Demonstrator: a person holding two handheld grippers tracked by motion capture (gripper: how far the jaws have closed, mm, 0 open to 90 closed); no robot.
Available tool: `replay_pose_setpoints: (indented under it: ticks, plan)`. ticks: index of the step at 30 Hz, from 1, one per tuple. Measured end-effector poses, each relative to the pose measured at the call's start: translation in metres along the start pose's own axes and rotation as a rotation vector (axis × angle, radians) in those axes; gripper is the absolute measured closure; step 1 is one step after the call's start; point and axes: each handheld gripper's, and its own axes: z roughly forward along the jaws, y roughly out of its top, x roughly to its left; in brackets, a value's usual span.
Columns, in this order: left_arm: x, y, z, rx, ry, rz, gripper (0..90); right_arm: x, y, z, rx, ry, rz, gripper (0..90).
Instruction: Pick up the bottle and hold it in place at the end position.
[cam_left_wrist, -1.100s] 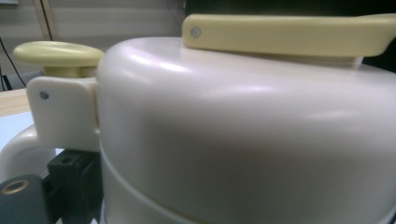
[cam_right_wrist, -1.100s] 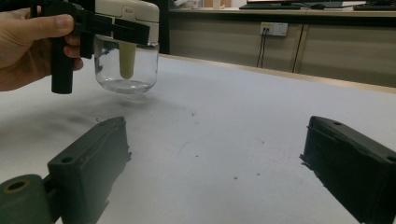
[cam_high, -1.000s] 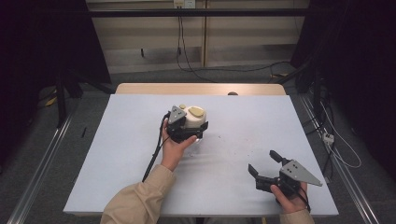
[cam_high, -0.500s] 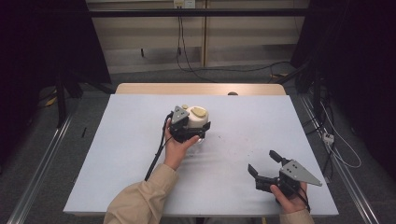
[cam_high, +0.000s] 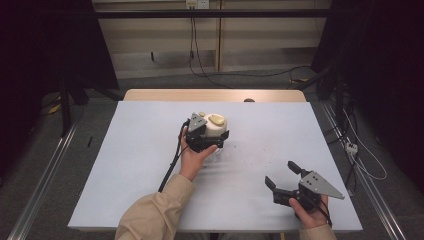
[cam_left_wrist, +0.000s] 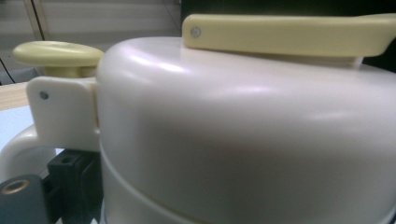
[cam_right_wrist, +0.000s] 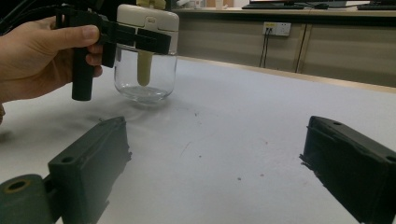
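Item: glass jar with cream pump-style lid and yellow lever. Location: standing on the tabletop, near its middle, slightly toward the far edge.

Left hand-held gripper: jaws closed around the cream lid, seen from the right gripper view as black bars clamped across the lid's lower edge. Its own view is pressed so close to the lid that the contact cannot be read there; the grip is probably firm, judged from the side view.

Right hand-held gripper: jaws spread wide, holding nothing, resting low over the near right part of the tabletop, well apart from the jar.

Change noted: over the last second the left hand-held gripper and the jar top have drifted slightly toward the right and rotated a little, the grey plate now turned more toward the person; the right hand-held gripper has not moved.

Assessment: the small turn suggests the lid is being twisted or the jar repositioned; the jar base remains on the tabletop, so the lid appears not yet off.
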Motion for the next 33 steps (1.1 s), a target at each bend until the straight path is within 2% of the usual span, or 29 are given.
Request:
replay_pose_setpoints:
  ticks: [7, 20, 33]
  plan:
    - [-0.004, -0.002, 0.004, 0.000, -0.013, 0.007, 6.0, -0.001, 0.000, -0.001, -0.001, -0.004, -0.001, 5.8]
    - [-0.006, -0.004, 0.011, 0.009, -0.005, 0.022, 6.1, 0.000, 0.000, 0.000, -0.003, -0.002, 0.002, 5.8]
    - [-0.011, -0.003, 0.018, 0.014, -0.019, 0.034, 6.0, -0.001, 0.000, 0.000, 0.000, 0.000, 0.002, 5.8]
